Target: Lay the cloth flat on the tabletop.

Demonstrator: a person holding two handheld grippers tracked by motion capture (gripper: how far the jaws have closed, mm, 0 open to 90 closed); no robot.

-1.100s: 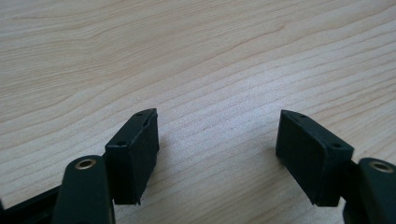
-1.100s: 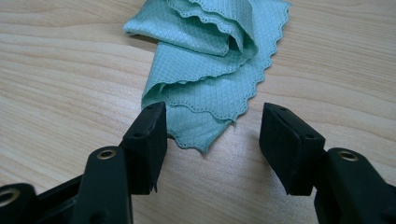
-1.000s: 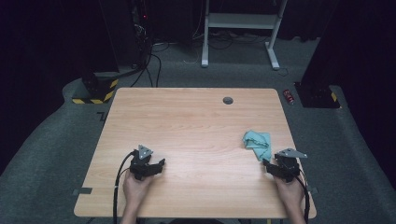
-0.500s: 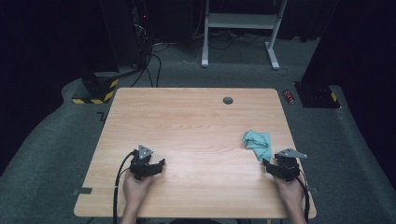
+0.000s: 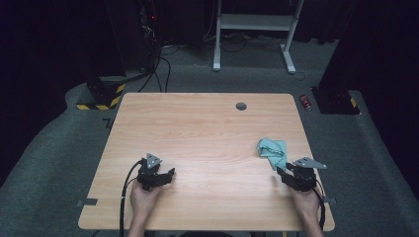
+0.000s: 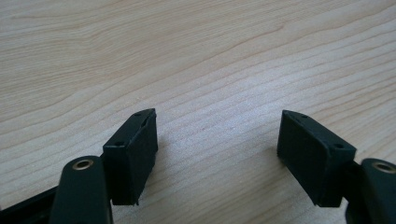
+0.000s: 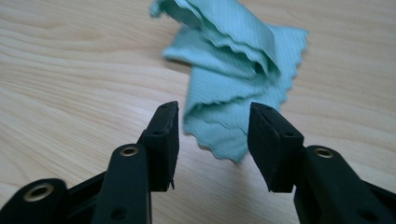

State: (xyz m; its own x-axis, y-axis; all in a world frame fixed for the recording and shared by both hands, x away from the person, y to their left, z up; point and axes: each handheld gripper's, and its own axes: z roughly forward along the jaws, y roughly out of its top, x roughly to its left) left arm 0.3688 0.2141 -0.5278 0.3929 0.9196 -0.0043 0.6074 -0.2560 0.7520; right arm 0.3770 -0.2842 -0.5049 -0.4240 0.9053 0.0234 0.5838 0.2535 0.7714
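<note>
High view, left to right. Left gripper [image 5: 170, 173] sits lower left of frame on the tabletop [image 5: 197, 133], hand behind it, cable trailing toward the bottom edge. In the left gripper view its jaws stand wide apart with bare wood grain between them; nothing held. Judged parked, leaving the work to the other side.

Centre of frame: bare wood. A small dark round grommet [image 5: 241, 106] lies near the far edge, upper centre.

Right of centre: crumpled teal cloth [image 5: 272, 150], close to the tabletop's right edge. Right gripper [image 5: 278, 170] rests just below it, lower right, aimed at the cloth. In the right gripper view [image 7: 212, 140] the jaws are apart, and the cloth's [image 7: 233, 84] near scalloped corner lies between the tips, not yet pinched. Judged lined up to grab that corner.

Off the tabletop, upper right: a small red can [image 5: 306, 101] on the floor.
</note>
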